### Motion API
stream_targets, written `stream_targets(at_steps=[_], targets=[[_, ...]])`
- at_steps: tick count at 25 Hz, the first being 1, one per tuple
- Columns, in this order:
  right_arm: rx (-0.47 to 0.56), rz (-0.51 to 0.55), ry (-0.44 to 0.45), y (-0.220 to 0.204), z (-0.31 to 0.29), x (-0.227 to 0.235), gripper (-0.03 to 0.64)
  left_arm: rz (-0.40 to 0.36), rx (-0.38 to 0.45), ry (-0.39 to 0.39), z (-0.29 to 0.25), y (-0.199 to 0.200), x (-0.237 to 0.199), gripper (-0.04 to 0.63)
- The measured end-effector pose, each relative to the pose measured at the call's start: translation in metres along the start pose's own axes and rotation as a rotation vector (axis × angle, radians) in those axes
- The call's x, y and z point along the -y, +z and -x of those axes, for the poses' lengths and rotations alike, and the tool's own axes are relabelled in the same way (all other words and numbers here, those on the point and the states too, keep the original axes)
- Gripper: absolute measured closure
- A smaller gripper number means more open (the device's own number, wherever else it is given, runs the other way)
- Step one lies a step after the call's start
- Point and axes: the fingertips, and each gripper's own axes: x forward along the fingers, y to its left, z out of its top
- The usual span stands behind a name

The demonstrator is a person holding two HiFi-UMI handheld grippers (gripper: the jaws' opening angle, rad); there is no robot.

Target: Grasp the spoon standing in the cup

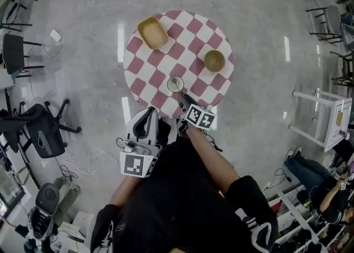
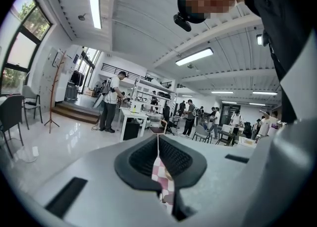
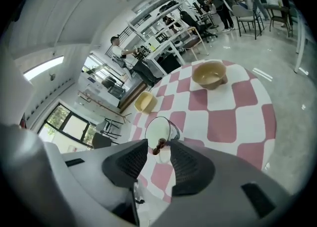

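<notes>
Table (image 1: 164, 65), round and checked pink and white, is seen below, with a yellow tub (image 1: 152, 32) and a wooden bowl (image 1: 214, 60) set on it. The left gripper (image 1: 149, 111) is held back off the near edge, its jaws pressed together on nothing. The right gripper (image 3: 159, 149) is held at the glass cup (image 3: 159, 131), jaws parted. The spoon (image 3: 159, 145) is stood in the cup, its brown handle tip between the right fingertips (image 3: 143, 146), gripped by neither.
</notes>
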Motion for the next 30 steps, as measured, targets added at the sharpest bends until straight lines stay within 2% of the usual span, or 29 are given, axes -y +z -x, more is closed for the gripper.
stream_targets(at_steps=[5,13,15,17,26,30], targets=[[-0.03,-0.008,0.015,-0.006,-0.014,0.0,0.469,0.01,-0.008,0.017,-0.003,0.0,-0.007,0.578],[-0.031,0.014,-0.009,-0.005,-0.026,0.006,0.472,0.016,-0.024,0.048,0.006,-0.009,-0.017,0.578],[-0.024,0.023,-0.022,-0.004,-0.025,0.007,0.512,0.015,-0.021,0.049,0.009,-0.009,-0.017,0.578],[-0.018,0.035,-0.036,-0.003,-0.024,0.007,0.535,0.014,-0.016,0.049,0.013,-0.007,-0.017,0.578],[0.013,0.103,-0.079,0.004,-0.016,0.013,0.551,0.015,0.022,0.043,0.028,-0.005,-0.019,0.579],[0.046,0.167,-0.081,0.006,-0.003,0.006,0.551,0.016,0.043,0.025,0.037,-0.002,-0.018,0.578]])
